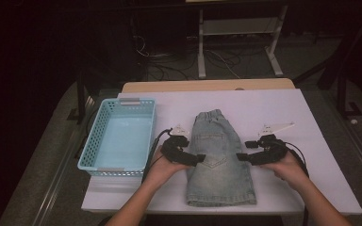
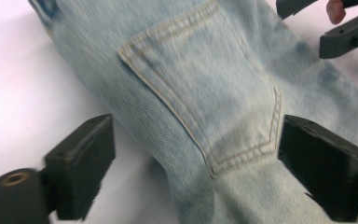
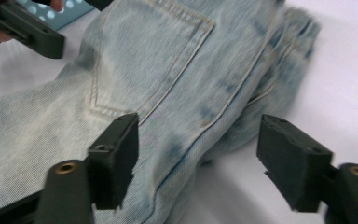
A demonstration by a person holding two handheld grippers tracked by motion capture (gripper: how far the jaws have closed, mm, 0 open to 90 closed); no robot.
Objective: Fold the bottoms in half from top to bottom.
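A pair of light-blue denim shorts (image 1: 219, 165) lies folded lengthwise on the white table (image 1: 273, 108), waistband at the far end and back pocket up. My left gripper (image 1: 193, 149) is at the shorts' left edge, level with the pocket. In the left gripper view the left gripper (image 2: 196, 163) is open, its jaws wide apart on either side of the shorts (image 2: 205, 84) without pressing them. My right gripper (image 1: 245, 150) is at the right edge. It (image 3: 205, 158) is open too, astride the folded edge of the shorts (image 3: 168, 70).
A light-blue plastic basket (image 1: 88, 141) stands on the table left of the shorts, close to my left hand. White table surface lies to the right of the shorts. Beyond the table's far edge are cables and a white stand on the floor.
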